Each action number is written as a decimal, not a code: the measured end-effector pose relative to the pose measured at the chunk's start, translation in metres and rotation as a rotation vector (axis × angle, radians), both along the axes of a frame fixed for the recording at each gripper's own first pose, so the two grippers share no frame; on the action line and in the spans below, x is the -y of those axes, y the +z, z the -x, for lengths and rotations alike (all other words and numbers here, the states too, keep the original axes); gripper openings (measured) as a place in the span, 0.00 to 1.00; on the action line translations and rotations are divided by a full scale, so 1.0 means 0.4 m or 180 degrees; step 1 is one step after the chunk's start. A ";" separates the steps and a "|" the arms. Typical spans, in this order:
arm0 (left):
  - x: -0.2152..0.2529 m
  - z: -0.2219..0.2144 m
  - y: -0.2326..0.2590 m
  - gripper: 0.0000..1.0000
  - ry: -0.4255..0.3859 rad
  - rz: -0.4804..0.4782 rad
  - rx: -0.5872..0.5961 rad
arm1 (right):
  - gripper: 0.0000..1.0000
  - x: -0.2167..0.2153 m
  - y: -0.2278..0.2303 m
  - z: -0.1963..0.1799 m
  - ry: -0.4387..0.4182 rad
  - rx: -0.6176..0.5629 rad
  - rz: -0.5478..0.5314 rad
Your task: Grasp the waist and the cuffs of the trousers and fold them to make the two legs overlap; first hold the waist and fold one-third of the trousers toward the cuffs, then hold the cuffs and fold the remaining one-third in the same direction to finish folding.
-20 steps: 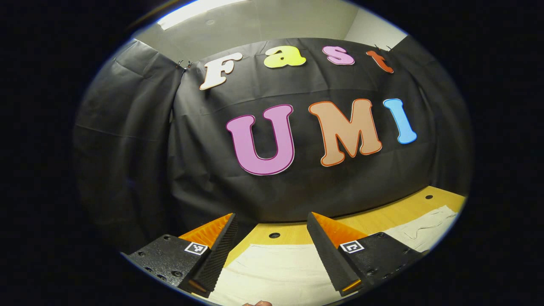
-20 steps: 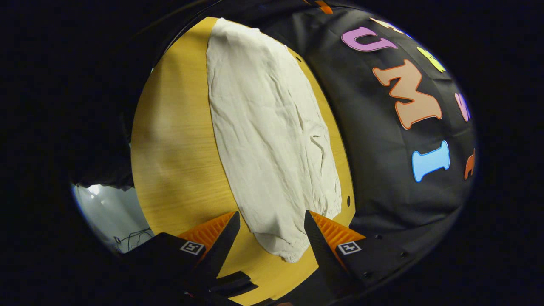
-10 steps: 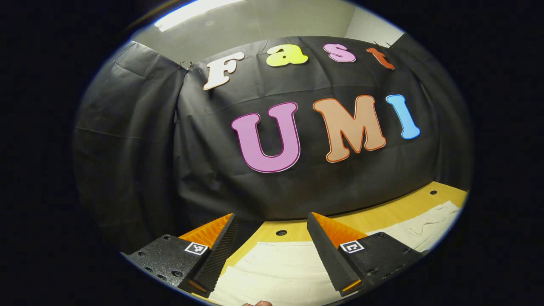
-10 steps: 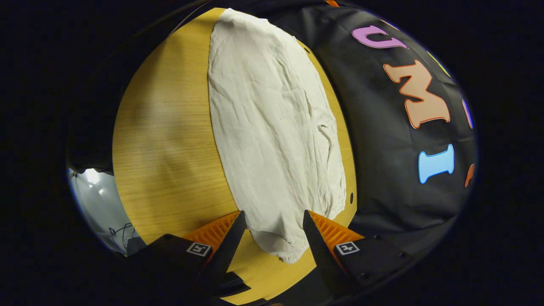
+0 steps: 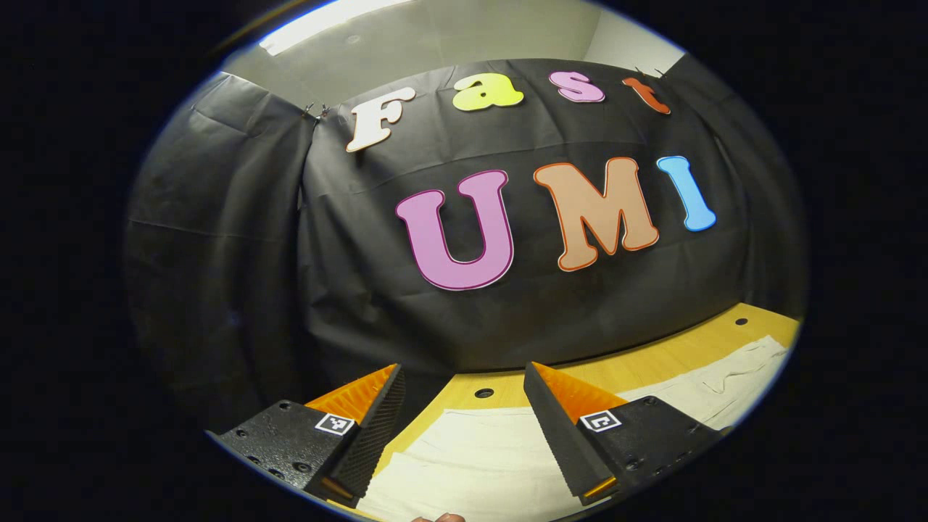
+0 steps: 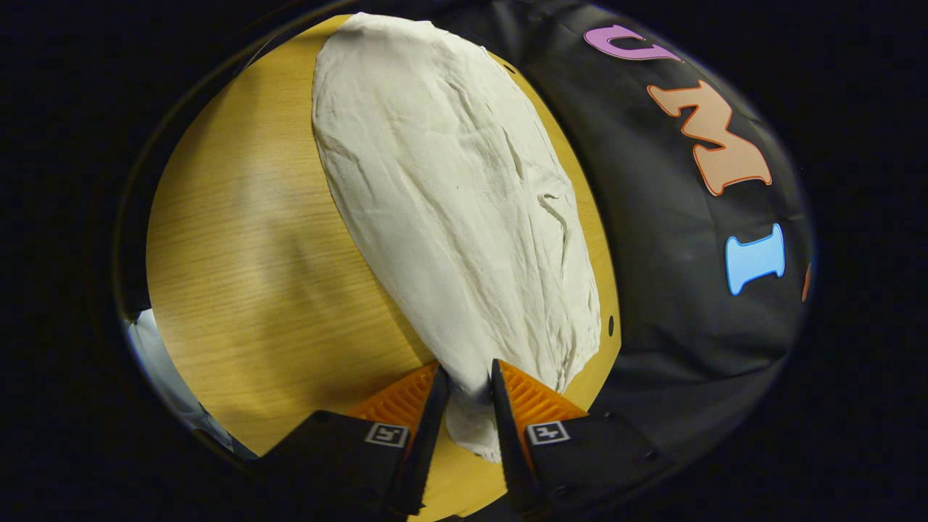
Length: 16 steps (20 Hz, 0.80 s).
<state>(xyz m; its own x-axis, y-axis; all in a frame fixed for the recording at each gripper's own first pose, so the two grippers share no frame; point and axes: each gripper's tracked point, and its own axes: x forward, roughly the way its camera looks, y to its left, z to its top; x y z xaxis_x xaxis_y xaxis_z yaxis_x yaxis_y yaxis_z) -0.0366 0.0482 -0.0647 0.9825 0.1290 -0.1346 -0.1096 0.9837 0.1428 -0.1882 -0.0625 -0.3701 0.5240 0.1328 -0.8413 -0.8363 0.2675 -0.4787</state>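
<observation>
Trousers point(image 6: 449, 210): pale, crumpled woven cloth, long band from top centre to bottom centre of right gripper view, flat on yellow wood-grain table point(image 6: 246, 275).

Right gripper point(image 6: 470, 388), bottom centre: jaws nearly closed, pinching cuff end.

Left gripper point(image 5: 464, 428), bottom centre: jaws wide apart above cloth, holding nothing.

Step, by judgement: first grasp. Next: left jaws must drop, pinch own end.
</observation>
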 end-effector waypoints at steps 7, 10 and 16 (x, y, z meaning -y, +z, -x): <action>-0.055 0.030 -0.045 0.96 0.0057 -0.0202 -0.0124 | 0.13 0.003 -0.007 -0.002 -0.0285 -0.0082 -0.0057; -0.080 0.057 -0.081 0.96 0.0036 -0.0395 -0.0244 | 0.13 0.001 -0.004 -0.001 -0.0189 -0.0021 0.0007; -0.141 0.115 -0.165 0.96 -0.0199 -0.0967 -0.0554 | 0.13 0.001 -0.007 -0.001 -0.0158 0.0034 0.0058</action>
<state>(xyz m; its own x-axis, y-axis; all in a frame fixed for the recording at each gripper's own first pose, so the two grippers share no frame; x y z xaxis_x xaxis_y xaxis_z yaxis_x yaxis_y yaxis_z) -0.0828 0.1047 -0.1306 0.9555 0.1292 -0.2653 0.0011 0.8975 0.4411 -0.1878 -0.0627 -0.3727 0.5386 0.0910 -0.8376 -0.8169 0.2998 -0.4927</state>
